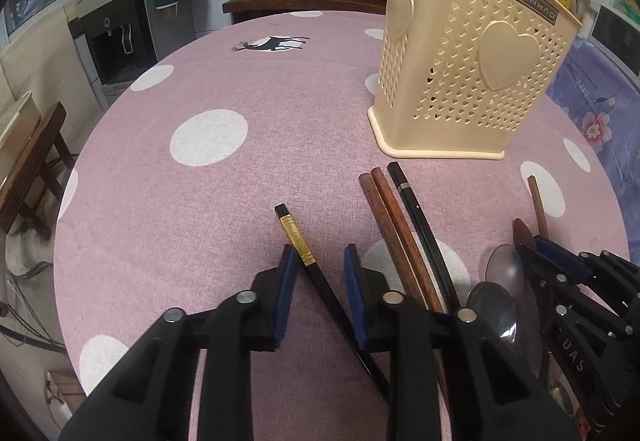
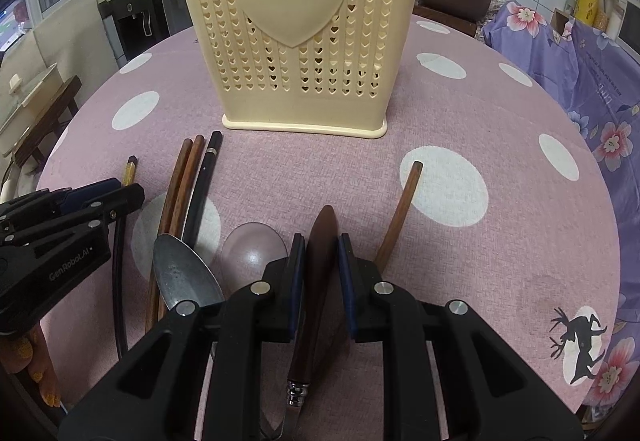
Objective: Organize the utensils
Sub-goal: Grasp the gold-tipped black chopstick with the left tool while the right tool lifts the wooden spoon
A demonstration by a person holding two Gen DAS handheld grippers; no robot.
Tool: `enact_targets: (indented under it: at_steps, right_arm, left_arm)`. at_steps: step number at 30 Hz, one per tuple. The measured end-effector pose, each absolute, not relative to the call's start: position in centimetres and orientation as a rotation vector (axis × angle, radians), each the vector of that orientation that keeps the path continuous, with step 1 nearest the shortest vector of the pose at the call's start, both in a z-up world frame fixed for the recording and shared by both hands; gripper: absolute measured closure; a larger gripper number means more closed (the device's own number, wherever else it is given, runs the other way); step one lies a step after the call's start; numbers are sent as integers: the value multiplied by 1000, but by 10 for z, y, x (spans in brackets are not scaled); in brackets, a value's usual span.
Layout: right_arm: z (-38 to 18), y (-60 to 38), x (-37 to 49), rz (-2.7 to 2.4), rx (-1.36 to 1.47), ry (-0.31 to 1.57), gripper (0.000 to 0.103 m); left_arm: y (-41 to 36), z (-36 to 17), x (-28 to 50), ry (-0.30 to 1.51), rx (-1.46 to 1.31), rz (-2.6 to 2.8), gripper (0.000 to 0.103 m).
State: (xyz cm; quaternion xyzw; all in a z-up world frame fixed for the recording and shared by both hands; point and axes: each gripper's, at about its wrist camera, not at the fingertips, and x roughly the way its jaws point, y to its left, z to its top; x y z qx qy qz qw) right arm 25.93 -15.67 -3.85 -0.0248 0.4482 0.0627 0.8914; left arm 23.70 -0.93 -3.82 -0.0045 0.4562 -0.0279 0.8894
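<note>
Lying btwn spread left gripper (image 1: 318, 261) jaws: black chopstick (image 1: 324, 281); right gripper (image 2: 320, 253) jaws flank wooden-handled knife (image 2: 318, 273).

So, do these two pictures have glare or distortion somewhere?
Left wrist view: fisheye bends the table edge into a curve and the corners are black. Right wrist view: same bending; a small glare spot sits on the clear spoon, and the metal spoon shines dully beside it.

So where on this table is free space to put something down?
Bare cloth lies left of the gold-banded chopstick, and right of the lone wooden stick toward the floral cloth. The strip before the holder, among chopsticks and spoons, is crowded.
</note>
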Motion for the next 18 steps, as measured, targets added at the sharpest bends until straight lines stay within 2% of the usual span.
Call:
enact_targets:
  at_steps: [2,9,18]
  right_arm:
    - [-38,-158,260,138,-51,935,85]
    - [-38,-158,260,146,-52,940,85]
    - [-37,-167,259,172,-3,935,86]
  left_arm:
    - [-8,-37,239,959,-18,-64,89]
    - [-11,-37,243,969,-26,-77,94]
    - [-11,-38,246,964,-45,-81,95]
